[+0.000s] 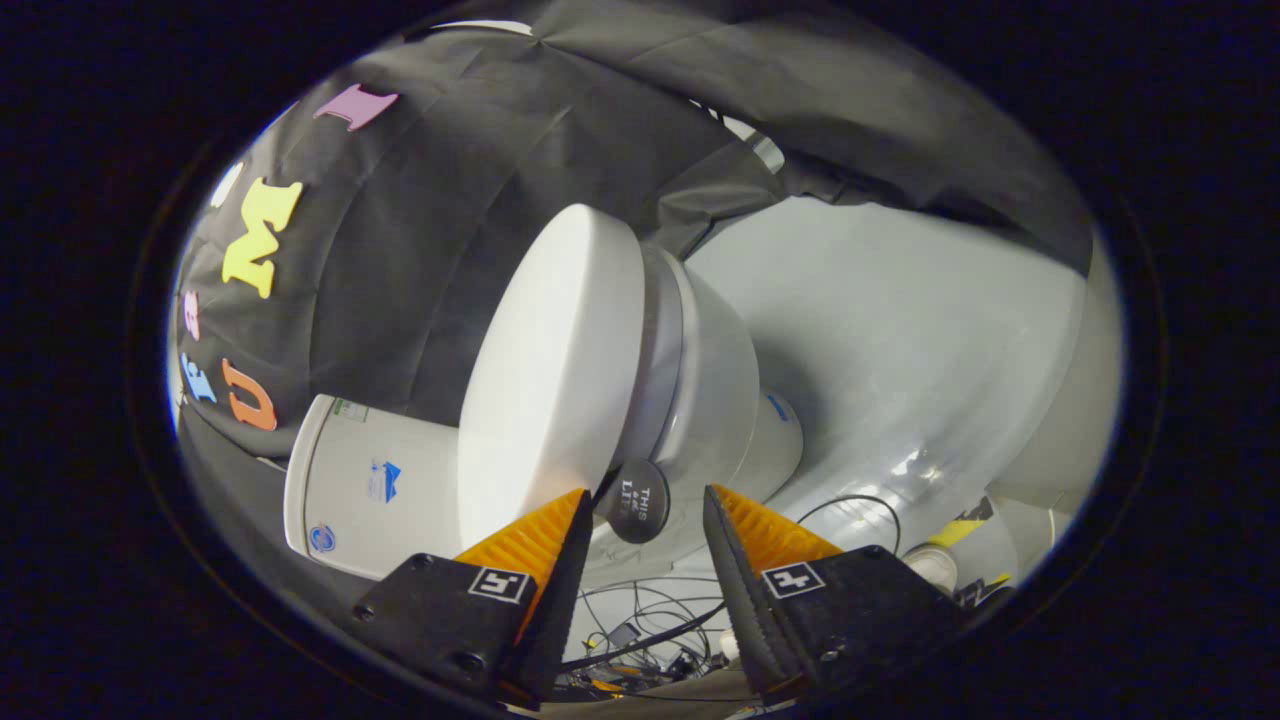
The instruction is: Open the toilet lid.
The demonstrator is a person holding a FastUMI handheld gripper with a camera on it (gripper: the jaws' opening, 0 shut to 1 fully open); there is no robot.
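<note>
The view is rolled on its side. A white toilet stands against the black cloth wall, its smooth white lid [550, 370] lying over the seat and bowl [710, 390], with a thin dark gap showing between lid and seat. A small round dark tab [635, 500] sticks out from the lid's edge. My gripper [646, 494] is open, its two fingertips standing on either side of that tab; the tab sits just ahead of them and neither finger presses on it. The white tank [370, 490] shows beyond the left finger, partly hidden by the lid.
The pale grey floor [900, 330] spreads beyond the bowl. Loose black cables [650, 620] lie tangled below the fingers, and one cable loops across the floor [850, 505] past the right finger. A white and yellow object [950, 545] sits near that finger.
</note>
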